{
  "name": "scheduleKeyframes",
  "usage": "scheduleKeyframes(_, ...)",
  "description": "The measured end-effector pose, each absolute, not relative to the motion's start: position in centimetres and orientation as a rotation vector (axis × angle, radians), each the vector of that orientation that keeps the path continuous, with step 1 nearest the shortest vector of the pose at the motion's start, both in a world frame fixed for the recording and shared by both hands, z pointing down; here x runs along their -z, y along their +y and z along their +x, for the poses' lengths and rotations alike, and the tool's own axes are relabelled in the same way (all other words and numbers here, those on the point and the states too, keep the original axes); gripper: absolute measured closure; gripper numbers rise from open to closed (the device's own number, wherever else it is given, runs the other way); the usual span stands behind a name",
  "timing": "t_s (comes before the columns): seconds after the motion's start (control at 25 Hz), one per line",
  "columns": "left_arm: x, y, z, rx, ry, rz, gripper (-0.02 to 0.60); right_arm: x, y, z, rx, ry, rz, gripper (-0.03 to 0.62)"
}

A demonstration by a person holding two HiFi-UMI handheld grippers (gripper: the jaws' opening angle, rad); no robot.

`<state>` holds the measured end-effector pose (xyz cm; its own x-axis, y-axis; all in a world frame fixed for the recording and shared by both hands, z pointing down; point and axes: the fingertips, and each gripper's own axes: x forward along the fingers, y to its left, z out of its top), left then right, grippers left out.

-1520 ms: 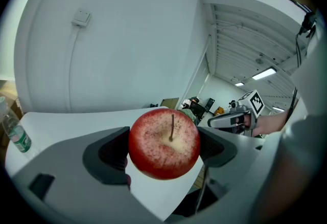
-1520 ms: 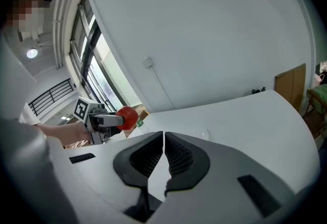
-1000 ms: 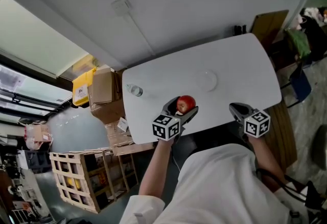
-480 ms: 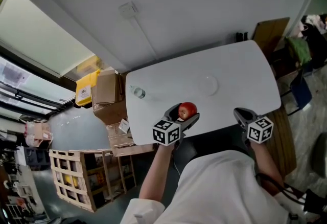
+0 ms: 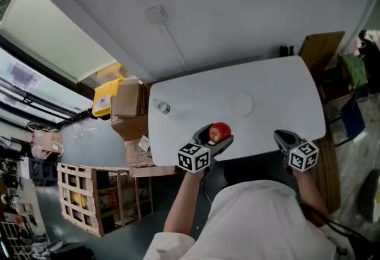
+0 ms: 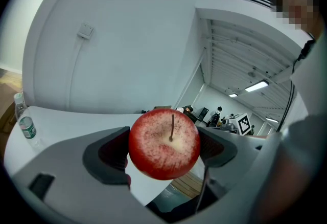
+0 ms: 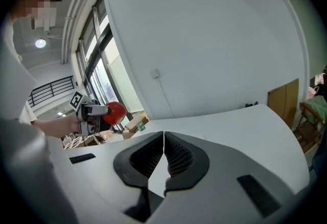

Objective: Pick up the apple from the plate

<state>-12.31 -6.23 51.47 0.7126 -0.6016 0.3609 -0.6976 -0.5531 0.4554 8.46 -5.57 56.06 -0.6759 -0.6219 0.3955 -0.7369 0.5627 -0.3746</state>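
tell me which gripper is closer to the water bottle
Left. The left gripper, shut on the apple, hangs over the table's near edge, not far from the water bottle. The right gripper, shut and empty, is farther along that edge, away from the bottle.

Shiny fruit, matt plastic
The apple (image 6: 164, 143) has glossy, pale-speckled red skin; the right hand-held gripper (image 7: 164, 147) is matt grey plastic with ribbed dark pads (image 7: 180, 159); the table (image 5: 267, 92) is smooth matt white, with a bare wooden crate (image 5: 98, 171) beside it.

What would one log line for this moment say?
left gripper: shut on apple, clear of plate | right gripper: shut, empty | bottle: upright on table
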Motion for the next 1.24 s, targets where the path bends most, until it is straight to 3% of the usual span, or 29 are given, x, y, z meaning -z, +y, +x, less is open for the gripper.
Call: scheduleKeyframes(1.24,-51.2,-7.2,-9.3,-0.237,-1.01,2.327,0.178,-54.9,-8.5,10.2,-0.754,-2.644,1.06,0.559)
